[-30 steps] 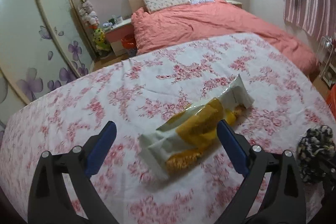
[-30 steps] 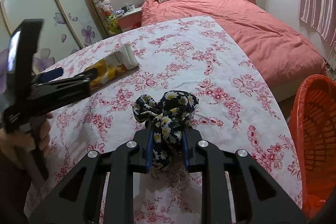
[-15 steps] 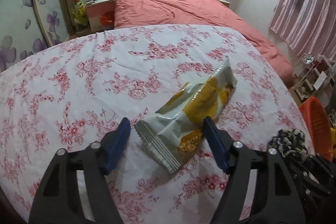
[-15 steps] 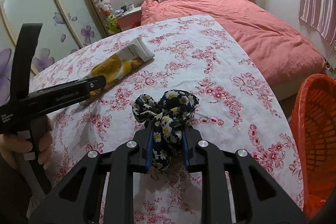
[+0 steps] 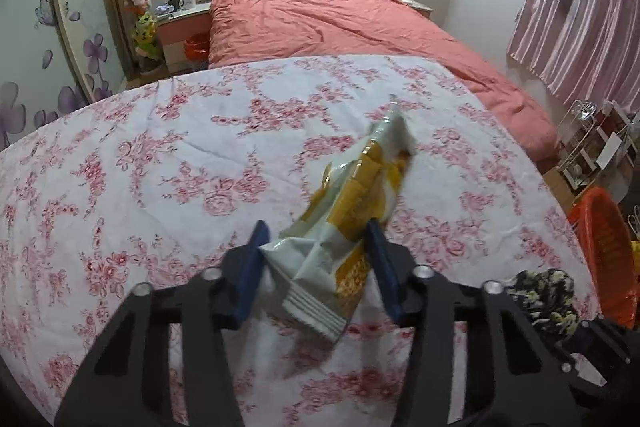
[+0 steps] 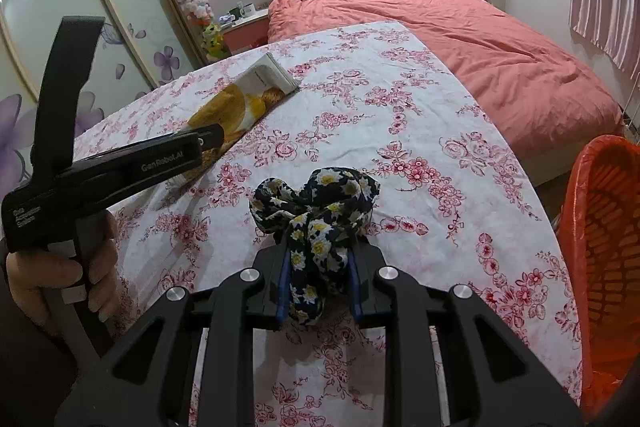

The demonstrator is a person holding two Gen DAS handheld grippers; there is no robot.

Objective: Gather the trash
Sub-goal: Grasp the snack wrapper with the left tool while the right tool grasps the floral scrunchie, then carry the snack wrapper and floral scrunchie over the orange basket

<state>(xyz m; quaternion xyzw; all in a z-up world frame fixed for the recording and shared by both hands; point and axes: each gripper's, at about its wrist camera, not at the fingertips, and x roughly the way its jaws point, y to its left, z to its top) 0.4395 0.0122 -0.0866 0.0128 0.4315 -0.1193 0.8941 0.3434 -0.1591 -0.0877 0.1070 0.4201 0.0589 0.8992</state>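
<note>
A white and yellow snack bag (image 5: 352,211) lies across the floral tablecloth; it also shows in the right wrist view (image 6: 240,107). My left gripper (image 5: 316,247) has closed on the bag's near end, with both blue pads against its sides and the bag crumpled between them. My right gripper (image 6: 318,275) is shut on a dark cloth with daisy print (image 6: 316,215), held just above the table. That cloth also shows at the lower right of the left wrist view (image 5: 540,295). An orange basket (image 6: 604,247) stands beside the table on the right.
The table with the pink floral cloth (image 5: 160,167) fills the foreground. A bed with a salmon duvet (image 5: 340,27) lies behind it. A nightstand (image 5: 184,27) and mirrored wardrobe doors (image 5: 48,27) are at the left. Striped curtains (image 5: 580,7) hang at the right.
My left gripper has moved forward over the snack bag and its jaws have narrowed from wide open to pinching the bag's near end. The right gripper has stayed still, holding the cloth.
</note>
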